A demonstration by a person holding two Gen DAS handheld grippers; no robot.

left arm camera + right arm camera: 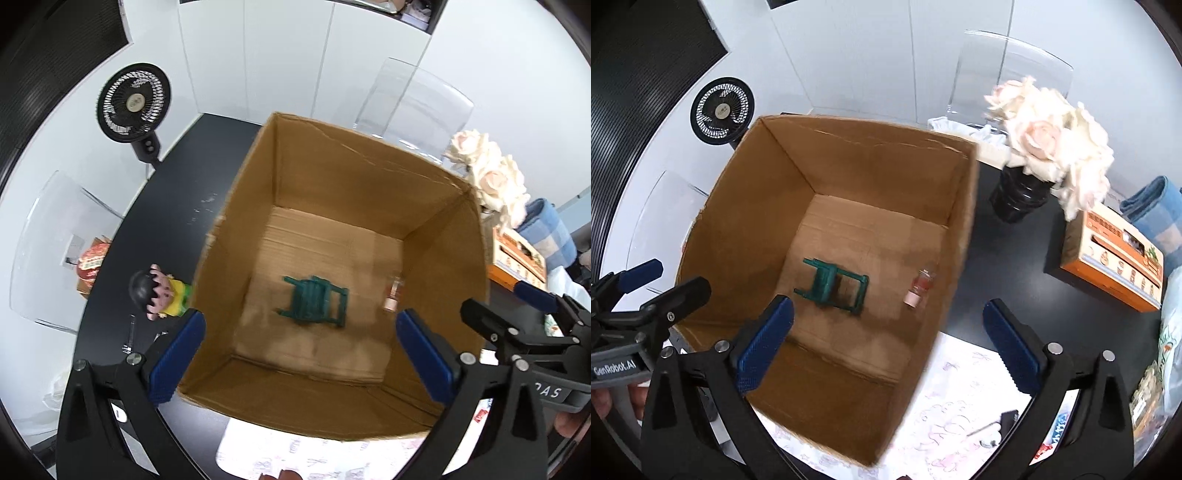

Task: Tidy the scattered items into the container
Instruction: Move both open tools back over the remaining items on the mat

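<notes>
Left wrist view, read from its left edge across: a black fan (133, 102) stands at the far end of the dark counter (177, 192); nearer, a toy figure (159, 294) with black hair and a yellow-green top lies on the counter just outside the left wall of the cardboard box (236, 206); on the box floor a green toy chair (317, 301) lies tipped on its side, and near the right wall a small bottle (392, 295) lies down, its label too blurred to read; cream roses (491, 173) and an orange carton (517, 258) sit beyond the box on the right. The left gripper (300, 352) hovers over the box mouth with its fingers spread wide and nothing between them; the right gripper (888, 343) hangs over the box's right wall, likewise released and empty. Judged from this, two items lie in the container and the figure lies out; the step in hand looks like one between a drop and a pick. A next move would call for swinging the left fingers out over the wall and down around the figure. Readable writing: "GenRobot.AI" on the left gripper's body in the right wrist view; the orange carton's print is too small to read.
</notes>
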